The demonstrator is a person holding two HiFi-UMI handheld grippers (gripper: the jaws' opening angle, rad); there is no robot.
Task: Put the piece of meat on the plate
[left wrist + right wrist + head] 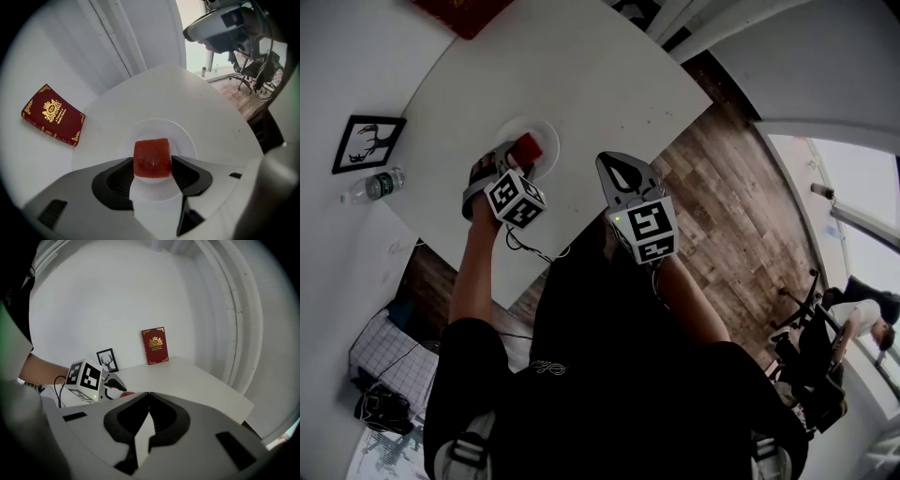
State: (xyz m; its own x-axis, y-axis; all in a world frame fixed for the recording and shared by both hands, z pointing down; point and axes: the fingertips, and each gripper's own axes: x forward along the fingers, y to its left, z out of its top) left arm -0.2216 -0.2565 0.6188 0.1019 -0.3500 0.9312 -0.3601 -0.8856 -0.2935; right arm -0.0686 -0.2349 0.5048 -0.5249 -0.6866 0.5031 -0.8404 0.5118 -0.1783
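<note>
The piece of meat (152, 158), a red-brown block, rests on the small white plate (183, 136) on the white table. My left gripper (152, 162) points steeply down over the plate. Its jaws stand wide on either side of the meat and do not visibly press it. From the head view the meat (528, 147) shows red on the plate (548, 134), just beyond the left gripper (502, 161). My right gripper (623, 173) hovers near the table's edge to the right, shut and holding nothing, its jaw tips meeting (149, 393).
A dark red book (52, 114) lies on the table left of the plate. A framed deer picture (367, 142) and a water bottle (375, 186) sit on the floor beside the table. Wooden floor and an office chair (811, 328) lie to the right.
</note>
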